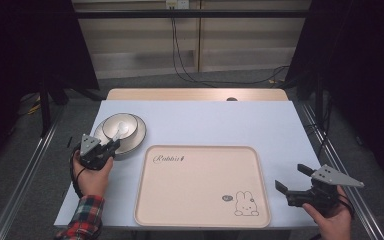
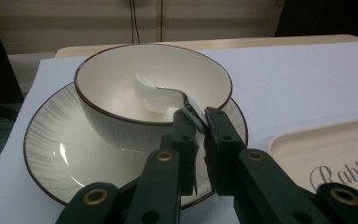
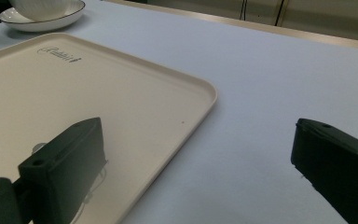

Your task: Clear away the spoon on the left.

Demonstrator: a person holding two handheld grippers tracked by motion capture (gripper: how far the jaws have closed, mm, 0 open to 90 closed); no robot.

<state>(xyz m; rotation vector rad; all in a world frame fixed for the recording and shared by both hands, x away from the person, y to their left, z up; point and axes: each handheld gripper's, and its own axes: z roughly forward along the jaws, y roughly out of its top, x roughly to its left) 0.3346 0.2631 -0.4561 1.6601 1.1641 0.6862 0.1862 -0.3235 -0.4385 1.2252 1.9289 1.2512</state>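
- A lab-style recording bay, not a home — a white-topped table (image 1: 280, 130) stands between dark curtains (image 1: 360, 60).
- Metal floor rails (image 1: 27, 165) flank it — loose cables (image 1: 180, 60) hang down a bare panelled wall (image 1: 140, 35).

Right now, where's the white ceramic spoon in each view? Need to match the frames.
High view: white ceramic spoon upper left, lying in the cream dark-rimmed bowl, its handle toward the left gripper.
Left gripper view: centre, spoon inside the bowl, handle end pinched between the black jaws.
Right gripper view: the bowl sits top left, its inside cut off.
Shared landmark: beige tray's "Rabbit" lettering.
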